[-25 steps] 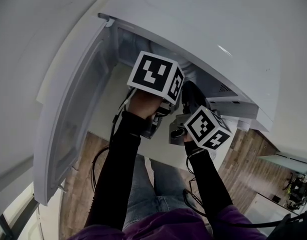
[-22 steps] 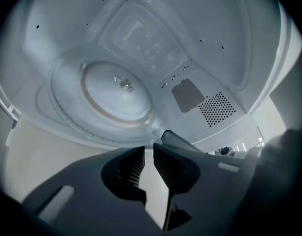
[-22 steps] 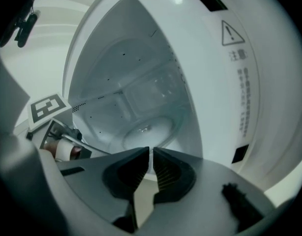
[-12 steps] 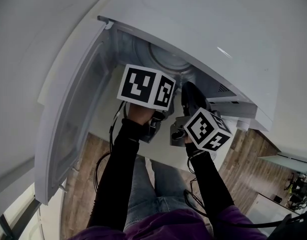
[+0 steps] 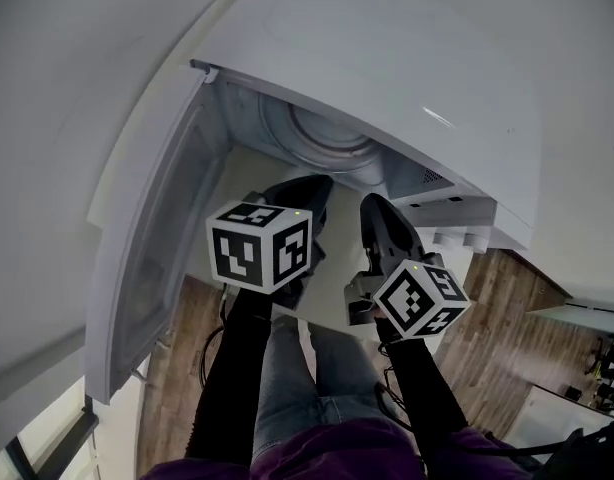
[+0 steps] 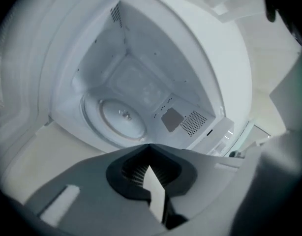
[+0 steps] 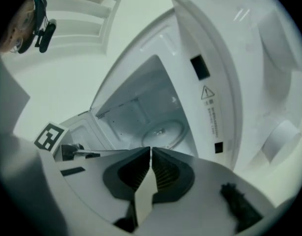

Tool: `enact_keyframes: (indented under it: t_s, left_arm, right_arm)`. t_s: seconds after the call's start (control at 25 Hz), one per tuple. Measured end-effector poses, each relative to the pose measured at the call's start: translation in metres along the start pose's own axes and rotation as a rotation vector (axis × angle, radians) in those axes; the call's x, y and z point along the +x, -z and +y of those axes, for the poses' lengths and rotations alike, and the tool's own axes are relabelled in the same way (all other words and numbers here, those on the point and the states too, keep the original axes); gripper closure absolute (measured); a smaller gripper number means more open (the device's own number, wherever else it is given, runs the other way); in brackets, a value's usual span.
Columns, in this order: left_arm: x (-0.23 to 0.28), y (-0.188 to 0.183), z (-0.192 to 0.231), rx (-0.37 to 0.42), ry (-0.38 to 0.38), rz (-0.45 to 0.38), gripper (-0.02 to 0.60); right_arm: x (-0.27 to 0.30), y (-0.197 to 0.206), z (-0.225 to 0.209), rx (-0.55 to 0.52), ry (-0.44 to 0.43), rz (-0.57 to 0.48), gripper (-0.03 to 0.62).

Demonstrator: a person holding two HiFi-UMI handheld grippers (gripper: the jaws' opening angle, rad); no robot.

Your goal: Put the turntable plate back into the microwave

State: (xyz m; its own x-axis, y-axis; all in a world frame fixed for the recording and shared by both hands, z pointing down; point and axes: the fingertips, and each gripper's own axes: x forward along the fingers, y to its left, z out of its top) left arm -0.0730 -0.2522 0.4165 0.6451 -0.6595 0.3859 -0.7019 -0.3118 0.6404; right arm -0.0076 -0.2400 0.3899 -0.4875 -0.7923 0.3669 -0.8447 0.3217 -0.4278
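The round glass turntable plate (image 5: 332, 133) lies flat on the floor of the open white microwave (image 5: 407, 68). It also shows in the left gripper view as the plate (image 6: 122, 118) and in the right gripper view as the plate (image 7: 163, 132). My left gripper (image 5: 305, 190) is in front of the opening, shut and empty (image 6: 149, 146). To its right, my right gripper (image 5: 379, 213) is also outside the cavity. Its jaws (image 7: 151, 149) are closing to a hairline slit with nothing between them.
The microwave door (image 5: 152, 248) hangs wide open at the left. A pale counter (image 5: 222, 193) runs under the microwave, with a wooden floor (image 5: 487, 338) below. The left gripper's marker cube (image 7: 50, 135) shows at the left of the right gripper view.
Both grippers have drawn back out of the microwave mouth toward the person. The plate inside the cavity, hidden behind them before, is now uncovered.
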Motion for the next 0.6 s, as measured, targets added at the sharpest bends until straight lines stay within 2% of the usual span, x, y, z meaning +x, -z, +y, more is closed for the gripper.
enact_keyframes:
  t_s: [0.16,0.28,0.44,0.6]
  left_arm:
    - [-0.045,-0.025,-0.031,0.186,-0.027,-0.251,0.574]
    - [-0.082,-0.038,-0.064,0.275,-0.066,-0.408,0.574]
    - [-0.113,-0.044,-0.11,0.341,-0.118,-0.504,0.574]
    - [-0.121,-0.06,-0.16,0.396,-0.108,-0.564,0.574]
  right_arm:
    - [-0.033,-0.024,0.02,-0.032,-0.04,-0.081,0.584]
    - [-0.064,-0.049,0.03,-0.035,-0.061,-0.154,0.585]
    - [-0.108,-0.084,0.033,-0.038,-0.054,-0.236,0.586]
    - [-0.148,-0.122,0.034,-0.075,-0.035,-0.329,0.586]
